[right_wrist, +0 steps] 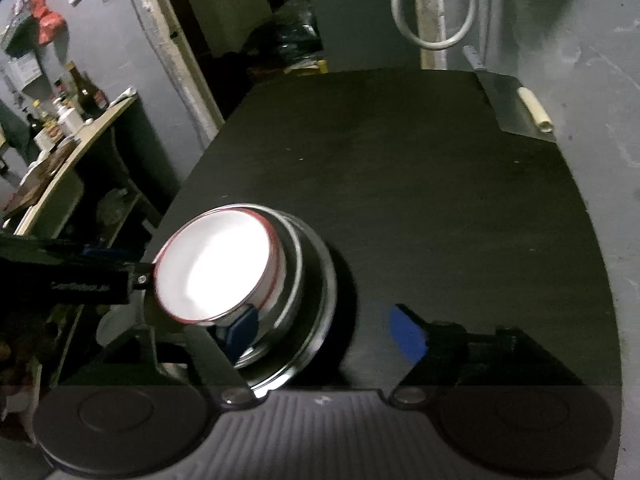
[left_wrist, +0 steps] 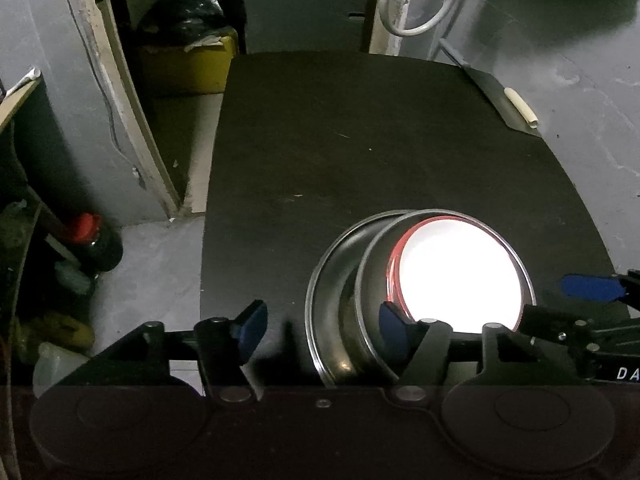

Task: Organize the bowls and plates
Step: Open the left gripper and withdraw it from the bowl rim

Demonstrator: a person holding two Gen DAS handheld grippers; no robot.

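A stack stands on the black table [left_wrist: 360,140]: a steel plate [left_wrist: 328,280] at the bottom, a steel bowl [left_wrist: 372,276] in it, and a white red-rimmed bowl [left_wrist: 460,276] nested on top. My left gripper [left_wrist: 320,324] is open, its right finger by the steel bowl's near side. My right gripper [right_wrist: 324,332] is open, with the stack [right_wrist: 216,268] by its left finger; the plate [right_wrist: 316,308] lies between the fingers. The right gripper's blue pad [left_wrist: 592,286] shows at the right edge of the left wrist view.
A metal scraper with a cream handle [left_wrist: 520,110] lies at the table's far right corner. A yellow bin [left_wrist: 188,64] stands behind the table. A shelf with bottles [right_wrist: 72,120] is to the left. A white cable [right_wrist: 436,12] hangs on the wall.
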